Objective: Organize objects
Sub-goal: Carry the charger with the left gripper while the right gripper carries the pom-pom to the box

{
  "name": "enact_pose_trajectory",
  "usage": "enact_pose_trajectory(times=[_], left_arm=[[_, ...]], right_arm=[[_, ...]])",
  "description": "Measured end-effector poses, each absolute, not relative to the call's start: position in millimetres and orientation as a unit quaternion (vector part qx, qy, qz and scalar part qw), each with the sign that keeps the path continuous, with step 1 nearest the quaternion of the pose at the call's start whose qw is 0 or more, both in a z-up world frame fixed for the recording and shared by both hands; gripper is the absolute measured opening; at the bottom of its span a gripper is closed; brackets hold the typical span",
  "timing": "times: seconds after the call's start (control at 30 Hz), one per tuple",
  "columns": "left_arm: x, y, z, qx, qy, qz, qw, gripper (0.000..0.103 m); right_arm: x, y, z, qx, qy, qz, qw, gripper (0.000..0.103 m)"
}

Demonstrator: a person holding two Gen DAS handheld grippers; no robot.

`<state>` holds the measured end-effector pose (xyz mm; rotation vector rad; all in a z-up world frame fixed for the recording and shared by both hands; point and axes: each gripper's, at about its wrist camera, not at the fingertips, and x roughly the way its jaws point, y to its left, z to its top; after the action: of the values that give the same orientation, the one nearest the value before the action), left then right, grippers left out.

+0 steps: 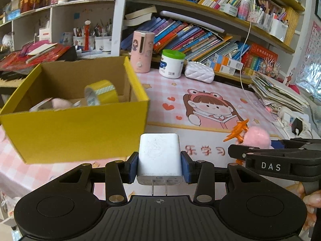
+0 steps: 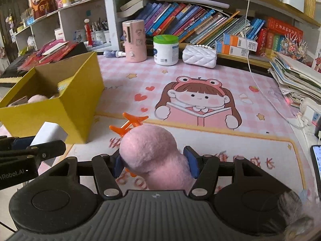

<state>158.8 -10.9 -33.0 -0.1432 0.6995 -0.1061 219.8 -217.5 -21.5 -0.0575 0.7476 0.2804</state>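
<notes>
Left view, nearest first: one white charger (image 1: 159, 156), clamped by the blue pads (image 1: 133, 167) of the left gripper (image 1: 159, 167), jaws closed on its two sides, prongs pointing back to the camera. Held above the desk (image 1: 200, 132), just beside the near right corner of the one yellow box (image 1: 76, 128). Inside the box already: one yellow tape roll (image 1: 101, 95), one pink fluffy thing (image 1: 60, 102), and perhaps a card at the left, too blurred to name. At the right, part of the right gripper (image 1: 258, 152), with a pink plush (image 1: 256, 137) and an orange clip (image 1: 237, 131) in front of it.

Right view, nearest first: one pink plush (image 2: 153, 154) between the blue pads (image 2: 191, 164) of the right gripper (image 2: 154, 165), jaws closed on it, lifted over the desk (image 2: 250, 146). One orange clip (image 2: 130, 123) sticking out behind the plush, seemingly attached to it. Box (image 2: 80, 108) at the left, near but apart. Left gripper (image 2: 34, 142) with the charger (image 2: 50, 133) at the left edge.

Progress, as a judgement: well along. At least two things stored, two more in hand and close to the box, both not yet dropped in. Nothing loose left on the middle of the desk. Along the back: one pink bottle (image 2: 134, 40), one green-lidded jar (image 2: 166, 50), one white purse (image 2: 199, 56); cannot tell whether these belong to the task.
</notes>
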Motion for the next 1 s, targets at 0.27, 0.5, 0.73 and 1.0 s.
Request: enact_pose_trajectory(times=[0.27,0.5,0.73,1.0], left_arm=[[118,23,-38,-0.072,0.353,-0.058,0.931,0.041],[86,54,-40,-0.063,0.361,-0.051,0.929,0.041],[63,81,-41,-0.058,0.363,-0.038,0.929,0.041],[46,102,-38,-0.063,0.354,-0.024,0.933,0.041]], right_arm=[[172,-181,-25,-0.039,0.375,0.139,0.916,0.058],[138,-148,-34,-0.031,0.385,0.148,0.910,0.058],[113,-115,-40,-0.026,0.390,0.166,0.905,0.058],[99,-91,-38,-0.029,0.390,0.182,0.902,0.058]])
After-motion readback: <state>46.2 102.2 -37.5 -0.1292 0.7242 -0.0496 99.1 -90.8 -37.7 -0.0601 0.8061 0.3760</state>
